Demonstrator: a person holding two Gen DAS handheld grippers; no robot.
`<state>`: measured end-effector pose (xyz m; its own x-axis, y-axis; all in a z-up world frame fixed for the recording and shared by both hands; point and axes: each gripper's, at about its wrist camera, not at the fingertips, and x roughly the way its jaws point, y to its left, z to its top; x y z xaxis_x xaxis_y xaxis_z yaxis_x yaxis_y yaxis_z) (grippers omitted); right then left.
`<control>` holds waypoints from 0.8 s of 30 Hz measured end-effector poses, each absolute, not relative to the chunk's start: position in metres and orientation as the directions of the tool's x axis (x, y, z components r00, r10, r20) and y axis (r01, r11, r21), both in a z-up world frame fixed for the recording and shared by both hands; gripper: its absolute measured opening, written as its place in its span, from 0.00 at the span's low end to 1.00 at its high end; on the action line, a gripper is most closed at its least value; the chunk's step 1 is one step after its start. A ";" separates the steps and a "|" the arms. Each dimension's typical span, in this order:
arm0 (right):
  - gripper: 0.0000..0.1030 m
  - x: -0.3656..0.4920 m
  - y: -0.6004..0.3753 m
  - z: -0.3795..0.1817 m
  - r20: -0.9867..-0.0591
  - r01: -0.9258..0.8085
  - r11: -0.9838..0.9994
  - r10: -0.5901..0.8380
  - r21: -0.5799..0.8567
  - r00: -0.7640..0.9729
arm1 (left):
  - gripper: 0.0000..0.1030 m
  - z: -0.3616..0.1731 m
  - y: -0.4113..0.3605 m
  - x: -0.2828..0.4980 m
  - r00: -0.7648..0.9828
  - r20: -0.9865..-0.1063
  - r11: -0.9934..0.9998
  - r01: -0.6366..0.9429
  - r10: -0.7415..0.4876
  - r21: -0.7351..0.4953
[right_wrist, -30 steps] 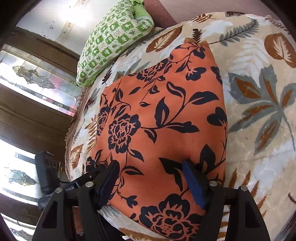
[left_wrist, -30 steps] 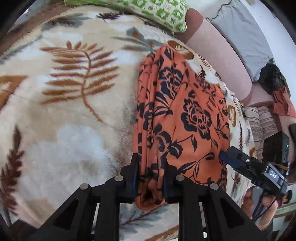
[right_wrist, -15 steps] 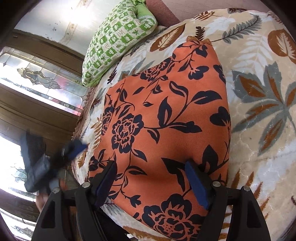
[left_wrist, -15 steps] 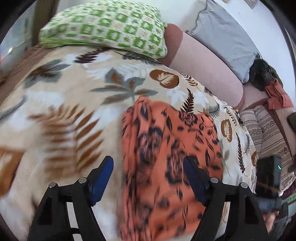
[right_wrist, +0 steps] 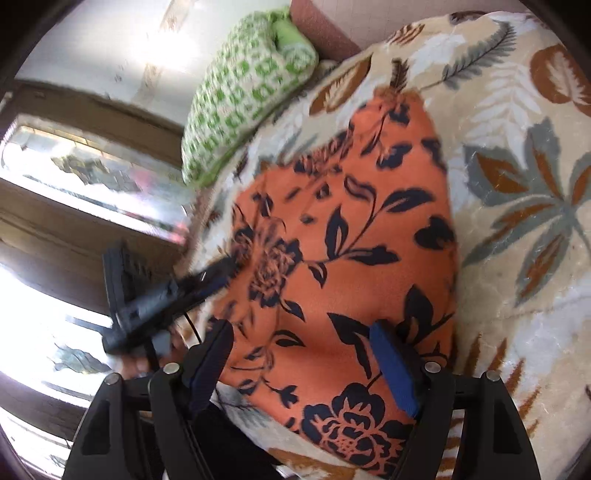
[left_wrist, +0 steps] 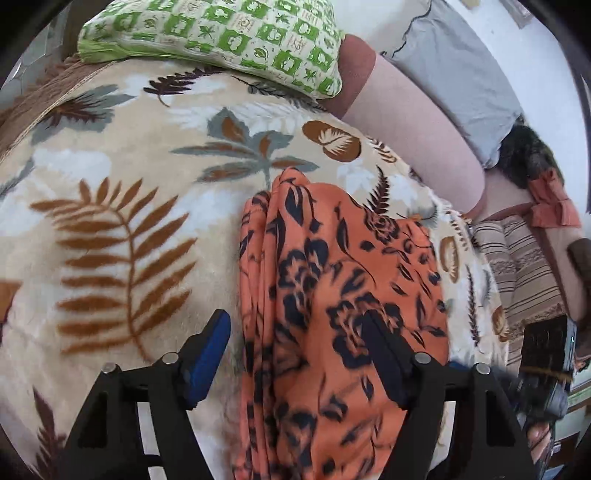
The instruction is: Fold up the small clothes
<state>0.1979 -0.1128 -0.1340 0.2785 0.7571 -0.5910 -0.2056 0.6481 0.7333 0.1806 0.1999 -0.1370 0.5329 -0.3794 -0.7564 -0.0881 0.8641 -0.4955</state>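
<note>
An orange cloth with a dark floral print lies folded on the leaf-patterned blanket. My left gripper hovers over the cloth's near left edge. Its jaws stand wide and are closing slightly, with the stacked fold edges below and between them and neither pad pressing. In the right wrist view the same cloth spreads flat. My right gripper is open above its near end, holding nothing. The left gripper's body shows blurred at the cloth's left side.
A green-checked pillow lies at the blanket's far end, with a grey pillow and a pink bolster beyond. Striped fabric and another orange garment sit to the right. Windows lie past the bed's left edge.
The left gripper, a second ago shut on the cloth's folded edge, has let go, spread wide and drawn back. The right gripper stayed open and lifted slightly; the cloth rests flat.
</note>
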 end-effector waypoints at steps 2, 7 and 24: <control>0.77 0.195 -0.129 -0.127 -0.570 -0.198 0.646 0.752 0.738 0.330 | 0.72 -0.137 0.200 0.177 0.530 -0.752 0.864 -0.068 -0.392 -0.498; 0.80 0.218 -0.158 -0.156 -0.596 -0.054 0.645 0.731 0.762 0.333 | 0.72 -0.163 0.200 0.181 0.455 -0.798 0.867 -0.101 -0.396 -0.489; 0.79 0.235 -0.151 -0.179 -0.636 -0.040 0.673 0.715 0.738 0.291 | 0.72 -0.148 0.180 0.180 0.497 -0.829 0.940 -0.069 -0.257 -0.333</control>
